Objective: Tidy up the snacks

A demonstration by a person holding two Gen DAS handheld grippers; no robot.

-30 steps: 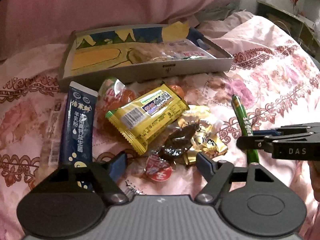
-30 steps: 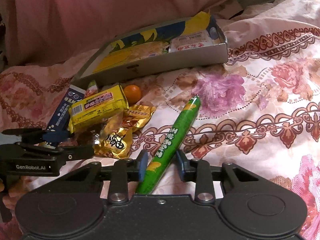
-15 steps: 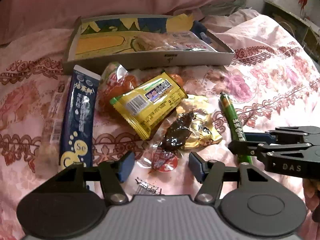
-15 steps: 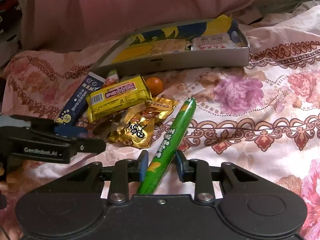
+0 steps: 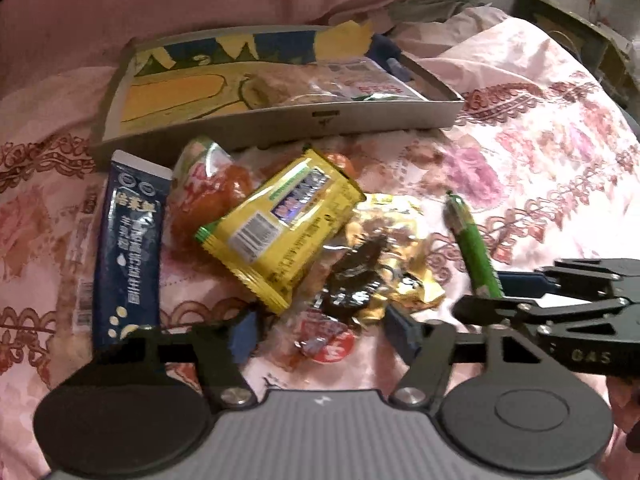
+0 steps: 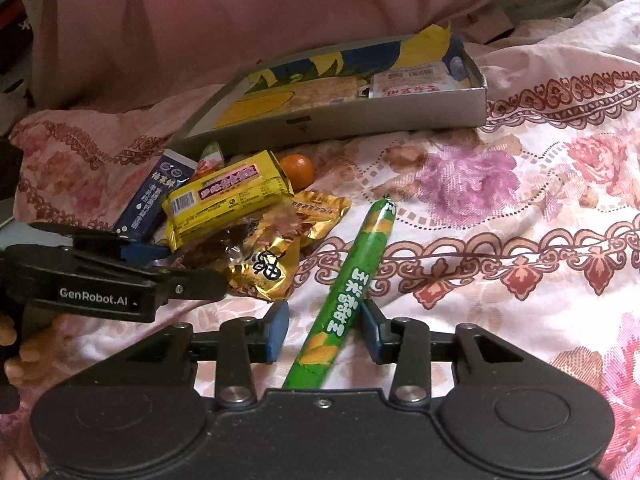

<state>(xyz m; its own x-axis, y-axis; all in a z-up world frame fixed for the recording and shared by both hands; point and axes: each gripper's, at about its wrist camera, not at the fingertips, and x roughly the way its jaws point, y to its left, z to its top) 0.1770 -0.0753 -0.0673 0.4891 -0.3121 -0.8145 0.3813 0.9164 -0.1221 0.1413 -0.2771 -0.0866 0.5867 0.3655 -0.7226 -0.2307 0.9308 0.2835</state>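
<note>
- Right tool: jaws opening. They clamped the green corn sausage stick a second ago; now the left pad stands clear, so the stick lies released between them on the floral bedspread.
- Left tool: jaws closing around the small red-and-white wrapped snack, pads not yet pressing; unclenched.
- Snack pile sits unchanged: yellow bar packet, navy milk-powder sachet, gold wrappers, small orange.
- Cardboard tray already holds two packets.
- Judgement: sausage regrasp or handover pending; the left tool's pick looks next.
</note>
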